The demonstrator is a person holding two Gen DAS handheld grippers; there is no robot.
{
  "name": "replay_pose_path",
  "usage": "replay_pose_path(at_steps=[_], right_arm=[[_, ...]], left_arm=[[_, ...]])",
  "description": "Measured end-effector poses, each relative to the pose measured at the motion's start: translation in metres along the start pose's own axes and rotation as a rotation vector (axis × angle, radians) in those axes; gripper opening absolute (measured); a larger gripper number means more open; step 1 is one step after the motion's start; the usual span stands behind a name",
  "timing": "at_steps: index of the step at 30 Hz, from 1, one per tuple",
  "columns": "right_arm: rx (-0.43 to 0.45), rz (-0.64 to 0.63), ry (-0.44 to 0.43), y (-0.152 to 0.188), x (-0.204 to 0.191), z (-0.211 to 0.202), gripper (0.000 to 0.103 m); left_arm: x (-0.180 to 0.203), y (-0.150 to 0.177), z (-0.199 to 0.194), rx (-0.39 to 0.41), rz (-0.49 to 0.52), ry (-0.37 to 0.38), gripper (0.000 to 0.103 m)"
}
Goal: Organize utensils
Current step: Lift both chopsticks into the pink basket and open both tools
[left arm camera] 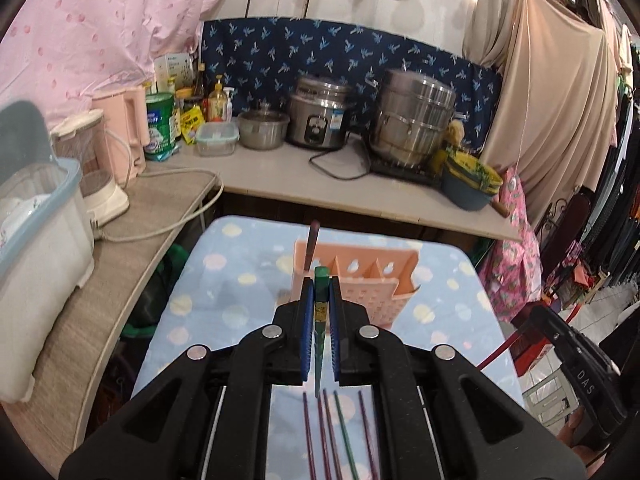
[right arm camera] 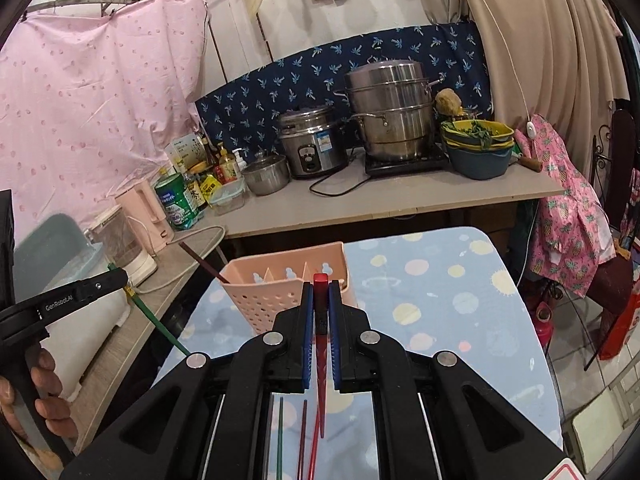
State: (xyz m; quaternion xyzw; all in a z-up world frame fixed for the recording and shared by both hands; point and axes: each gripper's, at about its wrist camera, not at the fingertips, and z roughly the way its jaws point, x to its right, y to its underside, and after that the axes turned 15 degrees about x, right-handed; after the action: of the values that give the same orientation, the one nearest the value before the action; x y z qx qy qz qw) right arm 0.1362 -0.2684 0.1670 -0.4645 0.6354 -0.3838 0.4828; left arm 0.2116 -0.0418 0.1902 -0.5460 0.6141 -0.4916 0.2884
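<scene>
My left gripper (left arm camera: 321,286) is shut on a green chopstick (left arm camera: 321,320), held lengthwise with its thick end poking past the fingertips. My right gripper (right arm camera: 321,290) is shut on a red chopstick (right arm camera: 320,344) in the same way. Both hover above the near side of a pink perforated utensil holder (left arm camera: 360,280) (right arm camera: 280,284) that stands on the dotted blue table (left arm camera: 224,280) (right arm camera: 440,280). A dark maroon chopstick (left arm camera: 311,246) (right arm camera: 202,262) stands in the holder's left compartment. Several more chopsticks (left arm camera: 340,432) (right arm camera: 304,432) lie on the table below the grippers. In the right wrist view, the left gripper (right arm camera: 120,278) shows at the left with its green chopstick (right arm camera: 160,326).
A grey counter (left arm camera: 280,176) behind the table carries a rice cooker (left arm camera: 320,120), a steel steamer pot (left arm camera: 412,120), stacked bowls (left arm camera: 472,184), bottles, a pink kettle (left arm camera: 124,136) and a white dish bin (left arm camera: 36,240). Clothes hang at the right.
</scene>
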Motion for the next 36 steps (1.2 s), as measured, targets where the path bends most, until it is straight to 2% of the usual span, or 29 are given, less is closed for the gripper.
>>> replay_pose_path(at_steps=[8,12,17,21,28,33,36], right_arm=[[0.127,-0.002,-0.051,-0.06,-0.022,0.017,0.007],[0.179,-0.005,-0.06,-0.09,-0.033,0.034,0.007],[0.2,0.01,-0.063,-0.11,-0.037,0.066,0.007],[0.173,0.004,-0.052,-0.104,-0.036,0.094,0.007],[0.062,-0.003,-0.031,-0.063,-0.028,0.137,0.007],[0.009,-0.014,-0.016,-0.041,-0.024,0.151,0.007],[0.008,-0.017,-0.003,-0.039,-0.024,0.151,0.008]], left_arm=[[0.017,-0.064,0.001,0.132,-0.025,0.037,0.007],[0.021,-0.096,0.009,0.202,-0.023,0.024,0.007],[0.021,-0.11,0.032,0.222,-0.01,0.001,0.007],[0.016,-0.105,0.057,0.198,-0.006,-0.013,0.007],[0.003,-0.078,0.092,0.115,-0.02,-0.027,0.007],[0.0,-0.065,0.103,0.081,-0.021,-0.033,0.007],[0.0,-0.062,0.106,0.072,-0.013,-0.037,0.008]])
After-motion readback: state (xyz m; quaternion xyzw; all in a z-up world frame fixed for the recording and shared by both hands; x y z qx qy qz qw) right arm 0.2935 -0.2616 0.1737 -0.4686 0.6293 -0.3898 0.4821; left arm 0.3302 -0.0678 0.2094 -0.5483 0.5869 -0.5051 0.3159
